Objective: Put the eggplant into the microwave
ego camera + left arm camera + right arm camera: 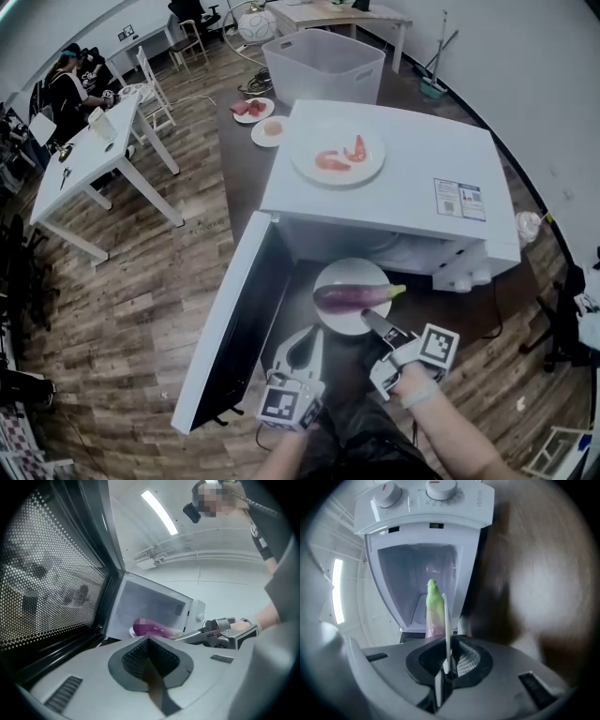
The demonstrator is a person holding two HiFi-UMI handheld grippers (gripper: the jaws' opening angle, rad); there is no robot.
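Note:
A purple eggplant [354, 296] with a green stem lies on a white plate [336, 324] held level at the mouth of the open white microwave [394, 187]. My right gripper [370, 321] is shut on the plate's near rim. In the right gripper view the plate [446, 620] shows edge-on between the jaws of that gripper [446, 665], with the eggplant [434, 604] beyond it and the cavity [417, 569] behind. My left gripper [302, 336] hangs shut and empty beside the door [234, 319]. From the left gripper [150, 667] I see the eggplant [150, 627] before the cavity.
The door swings out to the left, close to my left gripper. A plate of red food [337, 155] sits on top of the microwave. Behind stand a grey bin [323, 64] and two small plates [253, 110]. White tables [94, 159] and a seated person [66, 84] are at far left.

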